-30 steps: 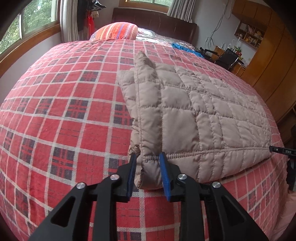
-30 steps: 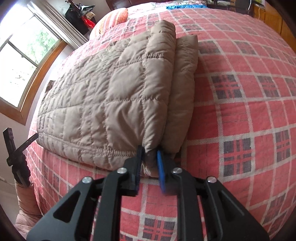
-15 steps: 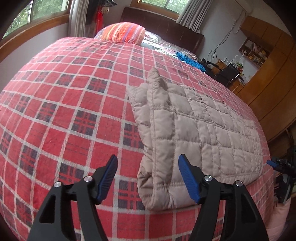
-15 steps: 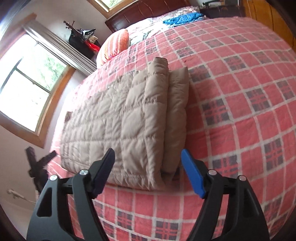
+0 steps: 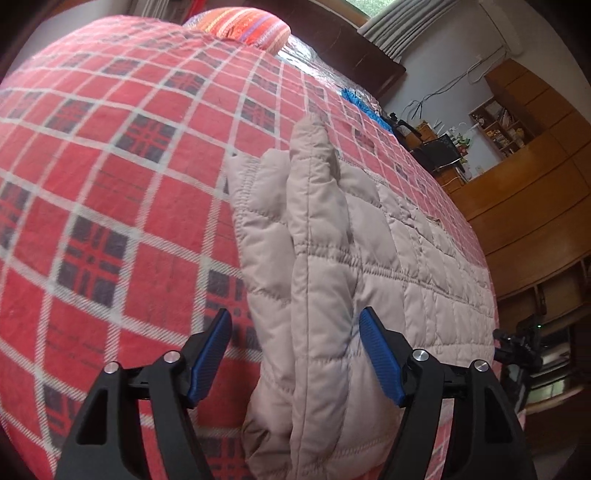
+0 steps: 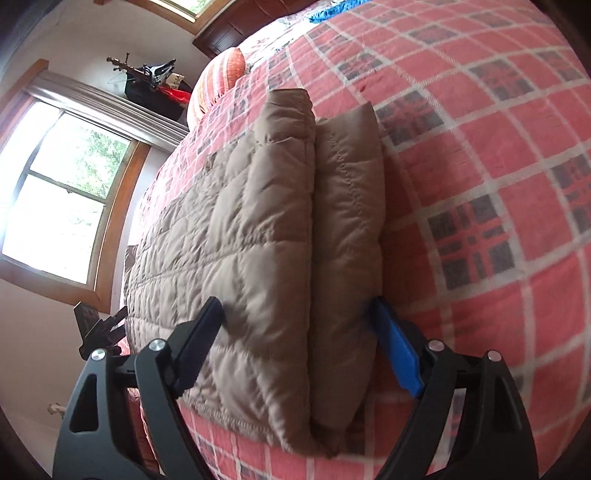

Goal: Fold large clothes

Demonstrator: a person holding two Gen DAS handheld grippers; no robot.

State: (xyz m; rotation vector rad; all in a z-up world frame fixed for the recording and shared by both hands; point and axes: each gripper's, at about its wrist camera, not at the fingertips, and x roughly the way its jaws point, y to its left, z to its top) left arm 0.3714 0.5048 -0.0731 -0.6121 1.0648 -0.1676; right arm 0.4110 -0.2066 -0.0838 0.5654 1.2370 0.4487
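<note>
A beige quilted jacket (image 5: 332, 266) lies folded flat on the red plaid bedspread (image 5: 122, 155). In the left wrist view its thick left end fills the middle, and my left gripper (image 5: 295, 354) stands open with the padded edge between its blue pads, not clamped. In the right wrist view the jacket (image 6: 258, 240) shows its right end as two stacked folds. My right gripper (image 6: 299, 343) is open as well, its jaws straddling that end. The other gripper (image 6: 96, 328) shows small at the far end of the jacket.
A striped orange pillow (image 5: 243, 26) and dark headboard (image 5: 343, 48) lie at the bed's far end, with blue cloth (image 5: 354, 98) beside them. Wooden cabinets (image 5: 535, 177) stand to the right. A window (image 6: 62, 199) is on the left wall.
Both grippers were shut on the jacket's ends a second ago, then let go and opened. Since half a second ago both have moved in closer, straddling the folded edges.
</note>
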